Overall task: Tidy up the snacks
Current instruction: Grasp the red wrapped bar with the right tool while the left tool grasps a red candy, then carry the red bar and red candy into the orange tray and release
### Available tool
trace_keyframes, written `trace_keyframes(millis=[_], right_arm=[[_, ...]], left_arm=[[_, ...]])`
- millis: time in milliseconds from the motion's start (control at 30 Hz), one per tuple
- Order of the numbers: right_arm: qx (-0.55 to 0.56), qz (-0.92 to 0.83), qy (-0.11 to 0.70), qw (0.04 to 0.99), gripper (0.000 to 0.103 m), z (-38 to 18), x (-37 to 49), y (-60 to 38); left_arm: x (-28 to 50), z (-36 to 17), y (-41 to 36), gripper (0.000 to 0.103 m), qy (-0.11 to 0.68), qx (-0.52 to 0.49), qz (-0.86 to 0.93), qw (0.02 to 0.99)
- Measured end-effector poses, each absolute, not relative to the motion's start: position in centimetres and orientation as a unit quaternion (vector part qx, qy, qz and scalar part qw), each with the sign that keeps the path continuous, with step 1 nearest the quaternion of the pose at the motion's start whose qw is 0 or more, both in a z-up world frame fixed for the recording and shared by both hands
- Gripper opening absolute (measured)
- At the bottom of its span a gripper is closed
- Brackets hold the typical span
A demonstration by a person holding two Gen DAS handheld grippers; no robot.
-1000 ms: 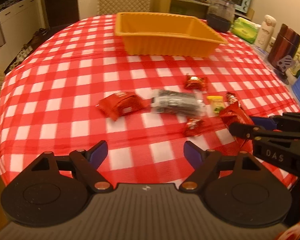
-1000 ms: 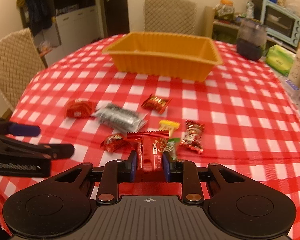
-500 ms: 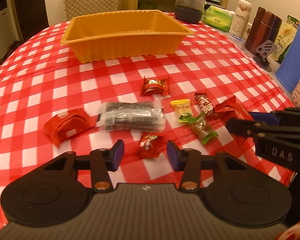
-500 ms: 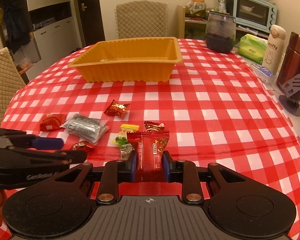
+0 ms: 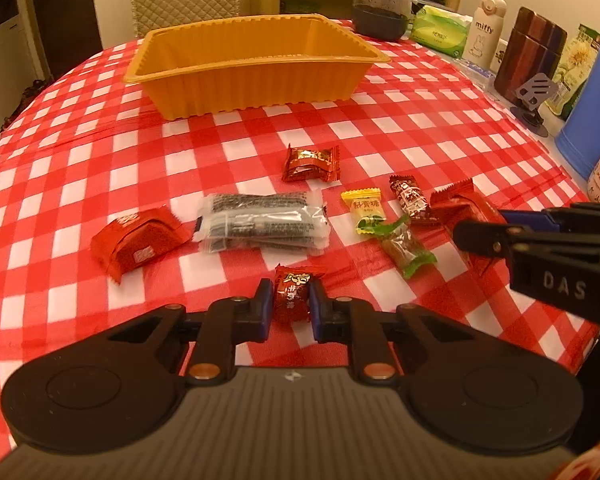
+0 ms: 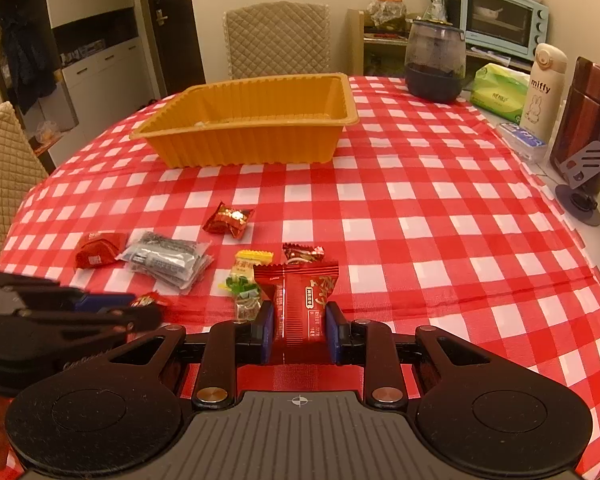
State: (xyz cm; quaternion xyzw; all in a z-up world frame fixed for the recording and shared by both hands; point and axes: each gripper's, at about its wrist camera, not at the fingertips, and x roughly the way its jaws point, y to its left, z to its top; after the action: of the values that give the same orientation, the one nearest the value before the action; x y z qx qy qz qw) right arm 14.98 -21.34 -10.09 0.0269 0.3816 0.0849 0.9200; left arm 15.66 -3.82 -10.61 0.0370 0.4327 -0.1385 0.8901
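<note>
The orange tray (image 5: 256, 76) sits straight ahead of both closed jaws, past the seven snacks on the worktop (image 5: 420, 128): the left gripper (image 5: 289, 307) pinches one small red candy (image 5: 291, 298), the right gripper (image 6: 299, 330) one red packet (image 6: 302, 308), long axis pointing trayward.

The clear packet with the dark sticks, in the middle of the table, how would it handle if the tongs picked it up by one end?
The clear packet looks like thin crinkly film, so it would probably sag from one end. Its glossy wrap may slip between the pads. It lies flat and wide on the tablecloth, so it should slide, not roll, when pushed.
</note>
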Motion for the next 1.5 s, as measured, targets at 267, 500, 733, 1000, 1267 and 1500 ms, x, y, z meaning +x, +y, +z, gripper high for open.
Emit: trace_keyframes(millis=[267,500,733,1000,1267,1500], right_arm=[[0.027,0.098,0.370,0.923,0.027,-8.8,14.4,-20.4],[0.025,0.108,0.358,0.927,0.027,-7.4,14.0,-19.5],[0.022,0.109,0.351,0.930,0.027,-6.4,13.5,-19.0],[0.021,0.105,0.353,0.929,0.027,-5.8,13.5,-19.1],[0.018,0.098,0.354,0.930,0.027,-4.9,14.8,-19.6],[0.021,0.094,0.350,0.932,0.027,-3.8,17.1,-20.3]], left_arm=[[14.2,-8.5,-2.5,0.017,0.426,0.029,-0.115,0.897],[13.7,-6.3,-1.5,0.017,0.416,0.019,-0.097,0.904],[13.2,-5.2,-1.2,0.017,0.407,0.011,-0.092,0.909],[13.3,-4.4,-1.1,0.017,0.400,0.006,-0.093,0.912],[15.0,-3.1,-1.2,0.017,0.390,-0.001,-0.097,0.916],[17.6,-2.0,-1.2,0.017,0.380,-0.004,-0.102,0.919]])
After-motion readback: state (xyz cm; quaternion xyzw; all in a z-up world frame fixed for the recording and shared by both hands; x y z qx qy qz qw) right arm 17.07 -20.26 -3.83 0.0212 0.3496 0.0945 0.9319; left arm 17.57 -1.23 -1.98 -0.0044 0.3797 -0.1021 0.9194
